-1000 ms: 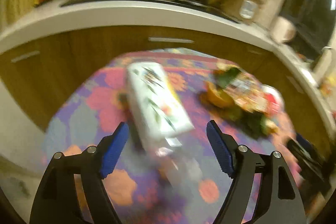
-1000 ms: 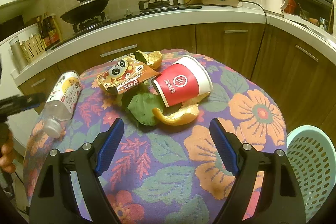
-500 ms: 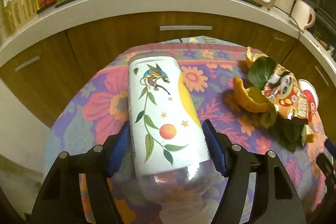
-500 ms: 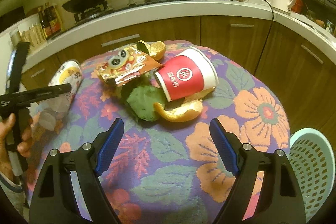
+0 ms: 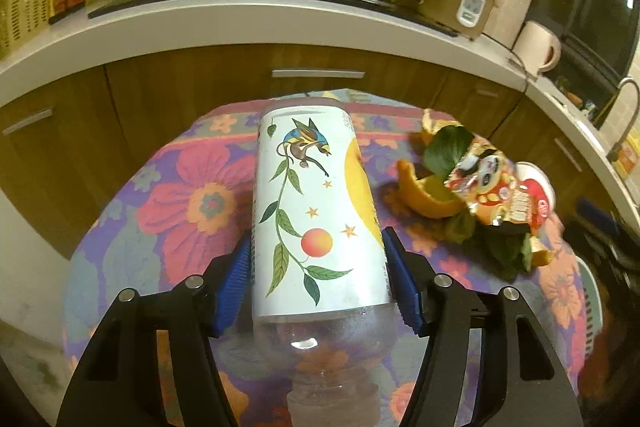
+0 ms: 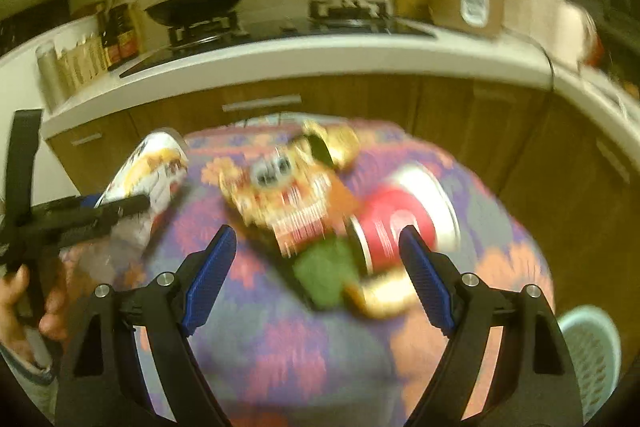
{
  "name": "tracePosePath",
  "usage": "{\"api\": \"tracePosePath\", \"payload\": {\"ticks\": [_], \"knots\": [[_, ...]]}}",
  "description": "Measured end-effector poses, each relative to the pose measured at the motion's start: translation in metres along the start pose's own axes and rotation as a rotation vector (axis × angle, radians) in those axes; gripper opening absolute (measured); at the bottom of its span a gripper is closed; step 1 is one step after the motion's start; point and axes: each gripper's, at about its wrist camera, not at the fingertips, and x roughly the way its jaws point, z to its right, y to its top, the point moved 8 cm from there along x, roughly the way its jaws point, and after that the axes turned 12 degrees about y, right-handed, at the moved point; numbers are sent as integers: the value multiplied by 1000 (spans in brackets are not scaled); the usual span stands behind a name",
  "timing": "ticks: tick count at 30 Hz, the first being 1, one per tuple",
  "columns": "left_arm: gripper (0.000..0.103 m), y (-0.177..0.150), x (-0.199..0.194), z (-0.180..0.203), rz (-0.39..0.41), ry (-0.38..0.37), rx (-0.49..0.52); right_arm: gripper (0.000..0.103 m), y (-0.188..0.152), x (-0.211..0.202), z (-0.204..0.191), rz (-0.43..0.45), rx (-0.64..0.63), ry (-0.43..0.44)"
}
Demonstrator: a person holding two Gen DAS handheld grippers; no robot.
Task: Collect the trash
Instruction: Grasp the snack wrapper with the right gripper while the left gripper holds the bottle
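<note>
A clear plastic bottle [image 5: 316, 219] with a white illustrated label lies on the floral tablecloth [image 5: 192, 203]. My left gripper [image 5: 318, 279] is shut on the bottle, its blue pads pressed against both sides of the label. The bottle also shows at the left of the right wrist view [image 6: 148, 175]. My right gripper [image 6: 316, 267] is open and empty above a trash pile: an orange snack wrapper [image 6: 288, 187], a red paper cup [image 6: 400, 219], green leaves [image 6: 324, 267] and orange peel [image 6: 380, 299]. That view is motion-blurred.
A pale green plastic basket [image 6: 592, 347] stands off the table's right edge. Wooden cabinets and a white counter [image 5: 240, 19] with a wok, stove, rice cooker and kettle run behind the table. The pile also shows in the left wrist view [image 5: 480, 195].
My left gripper closed in on the bottle and now grips it. My right gripper moved forward and left over the trash pile, staying open.
</note>
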Motion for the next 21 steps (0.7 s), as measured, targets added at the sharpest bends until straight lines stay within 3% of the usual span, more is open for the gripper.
{"api": "tracePosePath", "payload": {"ticks": [5, 12, 16, 18, 21], "knots": [[60, 1, -5, 6, 16, -49, 25, 79, 19, 42, -5, -54, -43, 50], [60, 2, -12, 15, 47, -77, 82, 76, 7, 77, -4, -170, -64, 71], [60, 2, -19, 23, 58, -100, 93, 29, 0, 65, -4, -159, -57, 69], [60, 3, -22, 28, 59, -119, 95, 18, -3, 60, -6, -150, -52, 91], [60, 4, -29, 35, 64, -138, 99, 13, -4, 53, -8, -137, -58, 95]]}}
